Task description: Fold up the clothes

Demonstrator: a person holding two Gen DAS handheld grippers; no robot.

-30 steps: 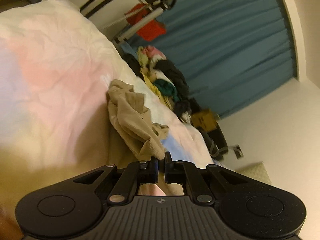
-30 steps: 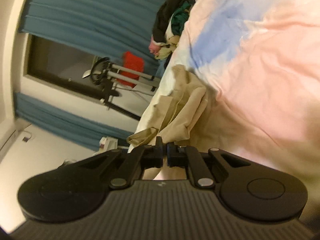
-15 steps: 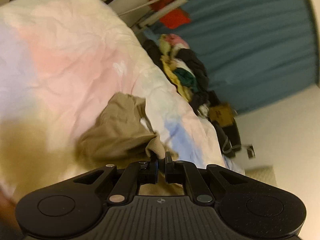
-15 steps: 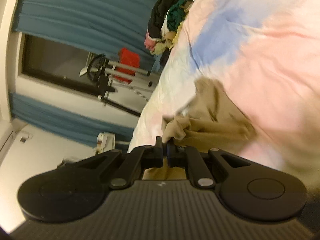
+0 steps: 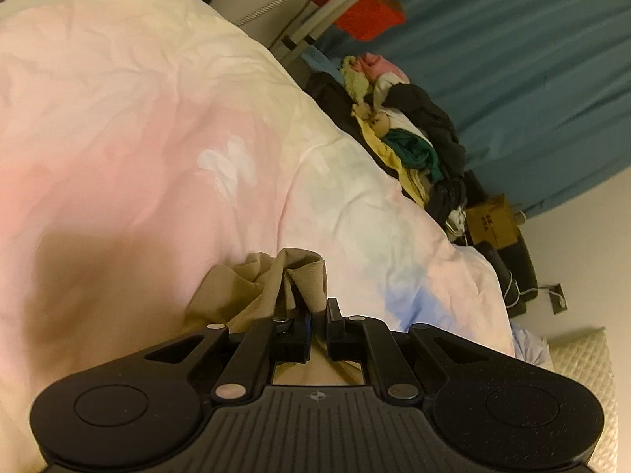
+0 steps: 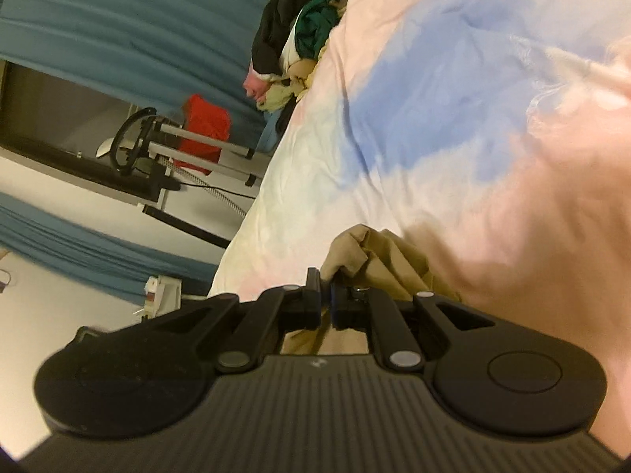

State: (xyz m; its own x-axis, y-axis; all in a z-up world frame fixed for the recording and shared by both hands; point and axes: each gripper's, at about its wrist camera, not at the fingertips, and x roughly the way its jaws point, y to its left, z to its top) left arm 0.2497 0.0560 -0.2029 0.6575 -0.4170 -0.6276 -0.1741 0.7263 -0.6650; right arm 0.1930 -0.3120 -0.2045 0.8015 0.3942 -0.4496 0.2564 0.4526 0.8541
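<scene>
We hold a tan garment [image 5: 252, 287] low over a bed covered by a pastel quilt [image 5: 157, 138]. Our worry: each grip catches only a bunched edge, so the cloth could slip free or fold crooked if our hands move unevenly. On the left, the left tool [image 5: 318, 315] is pinched nearly together on a gathered ridge of the fabric. On the right, the right tool [image 6: 325, 295] is likewise clamped on a wad of the same garment [image 6: 378, 256]. A heap of unfolded clothes [image 5: 402, 134] waits at the bed's far edge.
</scene>
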